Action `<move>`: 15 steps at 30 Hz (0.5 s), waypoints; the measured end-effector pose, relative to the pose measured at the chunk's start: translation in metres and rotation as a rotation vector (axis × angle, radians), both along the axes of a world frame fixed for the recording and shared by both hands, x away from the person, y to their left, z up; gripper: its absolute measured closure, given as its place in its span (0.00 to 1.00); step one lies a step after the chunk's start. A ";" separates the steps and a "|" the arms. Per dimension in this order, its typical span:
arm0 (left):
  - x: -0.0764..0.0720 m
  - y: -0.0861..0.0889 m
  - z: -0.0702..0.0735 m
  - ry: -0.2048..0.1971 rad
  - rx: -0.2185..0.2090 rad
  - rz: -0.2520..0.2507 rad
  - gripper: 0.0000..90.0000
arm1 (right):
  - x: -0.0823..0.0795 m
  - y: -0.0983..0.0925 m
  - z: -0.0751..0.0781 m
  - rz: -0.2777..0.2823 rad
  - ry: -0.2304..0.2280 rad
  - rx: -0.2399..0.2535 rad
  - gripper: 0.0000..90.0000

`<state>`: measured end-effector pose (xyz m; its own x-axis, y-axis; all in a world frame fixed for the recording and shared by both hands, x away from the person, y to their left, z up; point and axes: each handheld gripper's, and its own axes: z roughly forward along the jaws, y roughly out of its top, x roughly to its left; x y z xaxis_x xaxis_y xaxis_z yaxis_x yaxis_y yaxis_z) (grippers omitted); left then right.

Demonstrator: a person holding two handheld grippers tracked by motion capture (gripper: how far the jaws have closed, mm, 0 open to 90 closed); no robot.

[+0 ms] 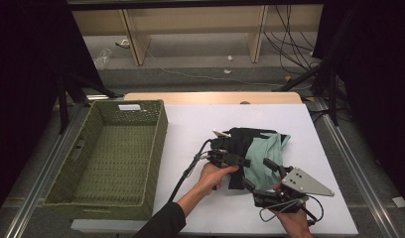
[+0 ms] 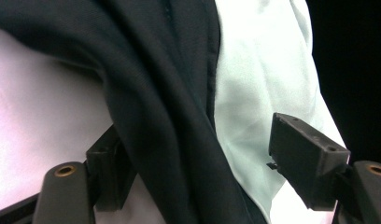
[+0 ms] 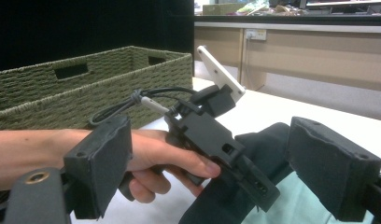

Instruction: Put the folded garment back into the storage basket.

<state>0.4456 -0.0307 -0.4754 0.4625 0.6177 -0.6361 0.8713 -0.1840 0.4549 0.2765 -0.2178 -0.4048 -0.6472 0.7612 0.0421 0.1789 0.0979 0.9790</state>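
A white bench (image 1: 190, 124) stands on a grey floor (image 1: 200, 59). Beyond it are pale wooden shelving legs (image 1: 133, 37), trailing black cables (image 1: 285, 39) and dark curtains (image 1: 22, 74) at both sides.

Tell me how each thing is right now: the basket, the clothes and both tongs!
Basket: empty, upright at the table's left.
Black cloth: crumpled, lying partly over the green cloth, between the left tongs' jaws.
Green cloth: crumpled, flat on the table.
Left tongs: open around the black cloth's fold, pads not pressing yet.
Right tongs: open, holding nothing, near the cloth pile.
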 end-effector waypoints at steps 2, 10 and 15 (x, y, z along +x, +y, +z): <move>0.001 -0.001 -0.003 0.014 -0.009 0.008 0.30 | 0.000 0.000 0.000 -0.001 0.000 0.000 0.17; 0.003 -0.007 -0.009 0.026 -0.006 -0.001 0.32 | 0.000 -0.001 0.000 -0.001 -0.001 0.001 0.17; 0.005 -0.006 -0.010 0.032 -0.013 0.003 0.38 | 0.000 -0.001 0.000 -0.002 -0.004 0.003 0.17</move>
<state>0.4510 -0.0368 -0.4850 0.4401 0.6107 -0.6583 0.8859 -0.1759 0.4291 0.2764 -0.2186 -0.4043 -0.6460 0.7622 0.0422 0.1756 0.0946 0.9799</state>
